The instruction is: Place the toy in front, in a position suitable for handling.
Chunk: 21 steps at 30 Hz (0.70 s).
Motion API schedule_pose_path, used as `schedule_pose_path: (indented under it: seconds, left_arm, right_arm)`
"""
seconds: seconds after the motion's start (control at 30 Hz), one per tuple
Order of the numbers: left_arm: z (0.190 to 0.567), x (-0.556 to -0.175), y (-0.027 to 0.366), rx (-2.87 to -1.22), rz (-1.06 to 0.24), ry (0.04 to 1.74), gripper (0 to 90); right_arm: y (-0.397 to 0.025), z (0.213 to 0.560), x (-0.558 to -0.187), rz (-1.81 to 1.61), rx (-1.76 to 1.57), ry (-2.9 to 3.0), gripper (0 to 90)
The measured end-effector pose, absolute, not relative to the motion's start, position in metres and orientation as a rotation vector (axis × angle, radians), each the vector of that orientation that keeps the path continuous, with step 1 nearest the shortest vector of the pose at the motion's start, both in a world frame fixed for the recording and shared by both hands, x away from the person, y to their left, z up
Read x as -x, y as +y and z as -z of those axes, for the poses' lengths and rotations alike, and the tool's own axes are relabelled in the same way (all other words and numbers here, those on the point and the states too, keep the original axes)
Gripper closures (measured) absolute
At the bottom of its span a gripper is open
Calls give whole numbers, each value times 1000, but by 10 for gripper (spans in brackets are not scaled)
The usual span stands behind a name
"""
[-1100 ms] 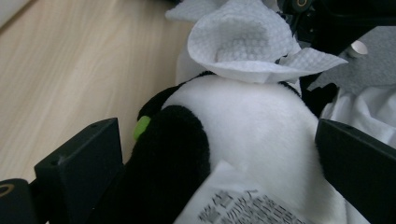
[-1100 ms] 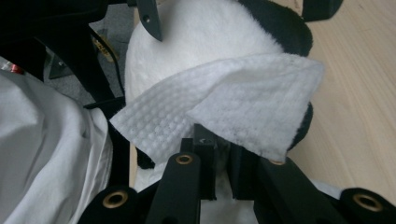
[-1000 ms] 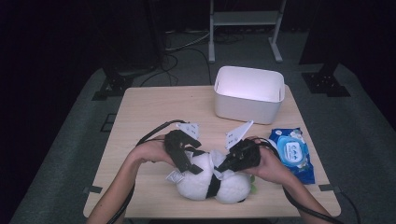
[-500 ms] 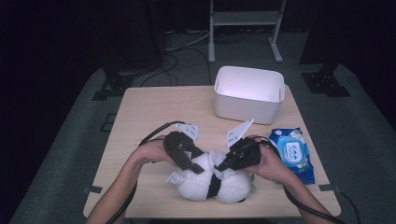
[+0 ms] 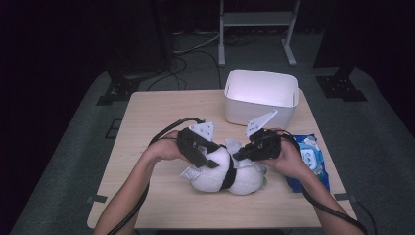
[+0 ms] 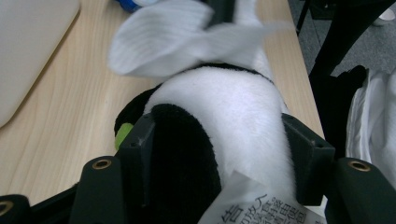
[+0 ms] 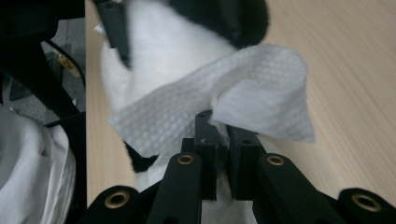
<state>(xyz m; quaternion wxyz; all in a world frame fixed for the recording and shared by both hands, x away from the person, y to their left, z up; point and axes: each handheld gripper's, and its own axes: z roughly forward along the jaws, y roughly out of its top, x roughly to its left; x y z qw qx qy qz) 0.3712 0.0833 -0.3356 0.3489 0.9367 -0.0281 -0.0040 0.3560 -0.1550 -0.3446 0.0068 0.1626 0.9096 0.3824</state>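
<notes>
White and black plush fills my working area: the stuffed toy [image 5: 230, 171] lies on its side near the front edge of the wooden table [image 5: 147, 117], between my two hands. Reading the scene left to right, my left gripper [image 5: 208, 157] comes in from the left with the forearm angled inward across the table, its jaws set wide and clamped around the toy's body; in the left gripper view the plush [image 6: 224, 126] bulges between the two black jaws, with its paper tag [image 6: 254, 205] at the bottom. I judge this hand is simply pinning the toy in place.

To the right, my right gripper [image 5: 242, 154] reaches in from the opposite side, wrist bent toward the toy, jaws squeezed nearly together on a white wet wipe [image 7: 224, 102]. The wipe's folded edge is pinched at the jaw tips and the rest fans out over the toy's upper side, touching or just above the fur; I cannot tell which.

As for progress, I judge the wiping is under way: the wipe is out and at the toy, and the toy is held. How much of the fur is cleaned I cannot tell. Farther right, the blue wipes pack [image 5: 308, 161] lies beside my right hand, and the white bin [image 5: 262, 98] stands at the back, with no wipe dropped in that I can see.
</notes>
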Motion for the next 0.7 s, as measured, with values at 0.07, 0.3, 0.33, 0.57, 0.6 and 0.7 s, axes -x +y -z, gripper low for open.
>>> schedule_pose_path:
  seconds: [0.07, 0.3, 0.33, 0.57, 0.6, 0.7]
  left_arm:
    - [338, -368, 85, -2420, -1, -81, 362]
    - [349, -357, 97, -2377, -21, -72, 345]
    - [351, -355, 99, -2365, -20, -68, 343]
    - [359, -353, 109, -2304, -16, -34, 332]
    - [360, -353, 110, -2298, -10, -31, 329]
    - [361, -351, 110, -2288, -12, -16, 298]
  right_arm:
    - [-161, 348, -362, -1188, -539, 2839, 832]
    - [-167, 353, -358, -1216, -547, 2861, 832]
    - [-167, 352, -356, -1214, -545, 2863, 833]
    - [-173, 352, -353, -1156, -552, 2871, 836]
    - [-174, 352, -352, -1151, -553, 2873, 837]
    - [-174, 356, -351, -1145, -562, 2886, 839]
